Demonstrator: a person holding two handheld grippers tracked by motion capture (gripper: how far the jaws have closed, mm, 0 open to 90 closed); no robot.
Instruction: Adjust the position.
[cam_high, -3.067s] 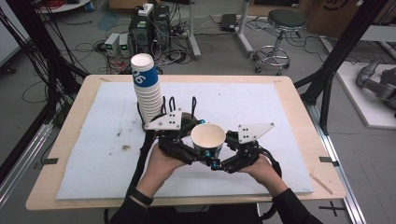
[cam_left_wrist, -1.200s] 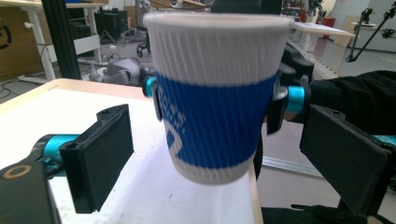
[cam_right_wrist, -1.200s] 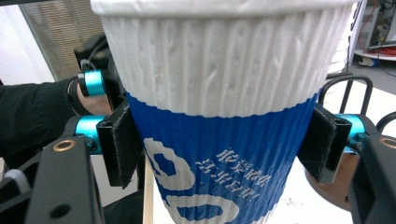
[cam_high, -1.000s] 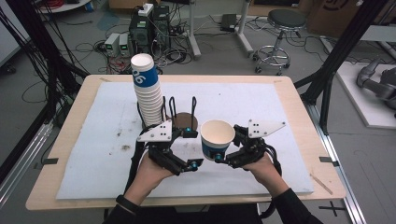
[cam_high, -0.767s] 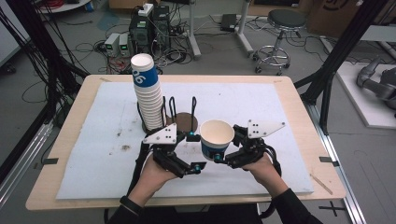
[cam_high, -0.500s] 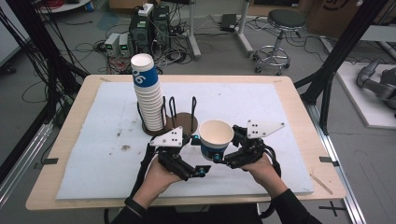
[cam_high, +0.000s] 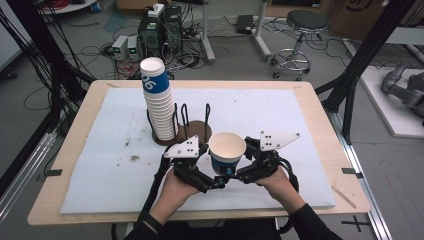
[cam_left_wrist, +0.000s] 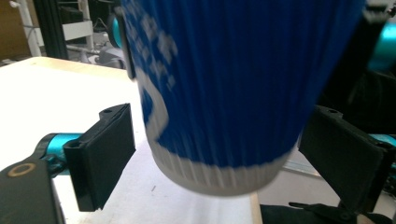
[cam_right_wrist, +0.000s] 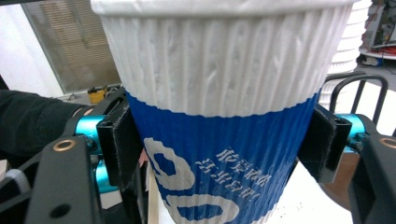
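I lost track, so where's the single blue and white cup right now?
In the high view the cup is upright near the table's front middle, clamped by the right gripper, in front of the cup stack; the left gripper's jaws flank its base.

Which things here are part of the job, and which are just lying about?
In the job: paper cup, right tongs clamped on it, left tongs closing around its base, cup stack, holder.
Lying about: stool, floor electronics.

A blue ribbed paper cup (cam_left_wrist: 233, 88) hangs between the left gripper (cam_left_wrist: 224, 168)'s two black jaws, which have just been closing, gaps both sides.
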